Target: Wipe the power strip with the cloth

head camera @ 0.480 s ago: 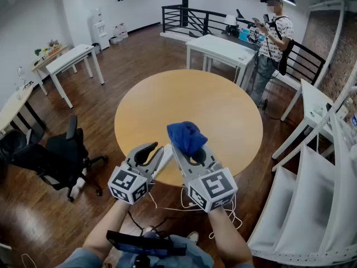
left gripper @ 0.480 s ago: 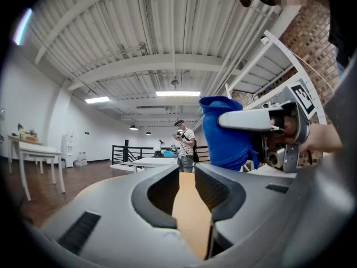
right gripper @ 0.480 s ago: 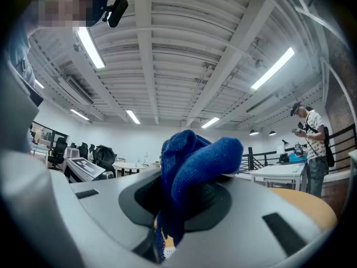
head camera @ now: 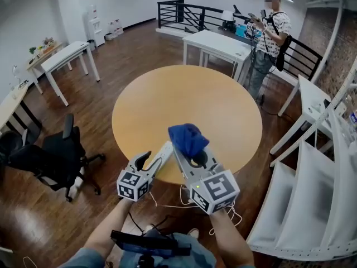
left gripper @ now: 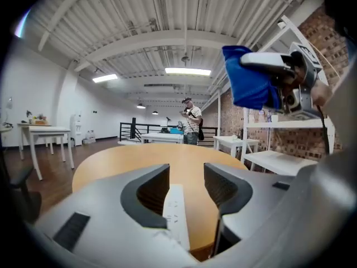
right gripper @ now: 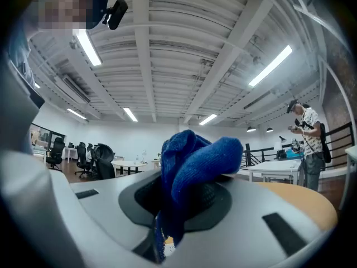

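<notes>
A white power strip [head camera: 163,154] lies at the near edge of the round wooden table [head camera: 189,99]. My left gripper [head camera: 148,159] reaches it from the near side, low over the table edge. In the left gripper view the power strip [left gripper: 176,210] runs between the parted jaws of my left gripper [left gripper: 187,178]; it lies close to the left jaw, and bare table shows beside the right one. My right gripper [head camera: 191,151] hangs just right of the strip, shut on a bunched blue cloth [head camera: 188,137]. The cloth [right gripper: 192,166] bulges out of the right gripper [right gripper: 184,191] and hides its pads.
A white cable [head camera: 184,204] hangs below the table's near edge. A black office chair [head camera: 58,158] stands at the left and a white shelf rack [head camera: 312,205] at the right. A person [head camera: 266,35] stands beyond the table by a white table [head camera: 217,44].
My left gripper has drawn back toward me and sits lower at the table edge, with the strip still at its jaws. The right gripper with the cloth has hardly moved.
</notes>
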Motion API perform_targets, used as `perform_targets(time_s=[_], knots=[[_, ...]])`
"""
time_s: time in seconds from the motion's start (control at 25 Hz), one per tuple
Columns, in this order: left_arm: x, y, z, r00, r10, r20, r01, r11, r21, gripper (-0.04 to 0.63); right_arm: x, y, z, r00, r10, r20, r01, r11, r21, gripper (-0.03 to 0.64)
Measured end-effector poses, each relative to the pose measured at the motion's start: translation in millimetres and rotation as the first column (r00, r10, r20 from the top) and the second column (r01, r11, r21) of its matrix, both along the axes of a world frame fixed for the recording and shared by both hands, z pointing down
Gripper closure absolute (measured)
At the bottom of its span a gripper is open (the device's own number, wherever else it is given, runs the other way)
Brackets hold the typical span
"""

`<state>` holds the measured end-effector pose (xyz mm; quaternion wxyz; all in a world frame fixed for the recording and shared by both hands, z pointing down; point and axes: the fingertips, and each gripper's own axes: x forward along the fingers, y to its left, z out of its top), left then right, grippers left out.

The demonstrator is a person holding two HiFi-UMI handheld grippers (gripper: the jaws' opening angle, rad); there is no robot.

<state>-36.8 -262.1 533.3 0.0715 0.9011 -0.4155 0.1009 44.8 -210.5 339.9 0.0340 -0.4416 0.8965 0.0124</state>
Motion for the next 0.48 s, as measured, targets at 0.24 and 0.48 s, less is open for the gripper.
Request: perform_targets(time_s=[0.24, 0.48], knots=[[-11.1, -7.1, 68.5, 0.998, -0.027, 0.060, 0.034, 0.993, -0.115, 0.354, 2.4, 2.4, -12.0, 1.000, 0.019, -0.007, -0.019, 0.999, 0.026, 0.551], [-17.5, -9.4, 112.3, 0.992, -0.077, 0.101, 0.094, 0.981, -0.171, 0.314, 6.5, -0.2, -9.6, 0.999, 0.035, -0.010, -0.035, 0.999, 0.013, 0.551]])
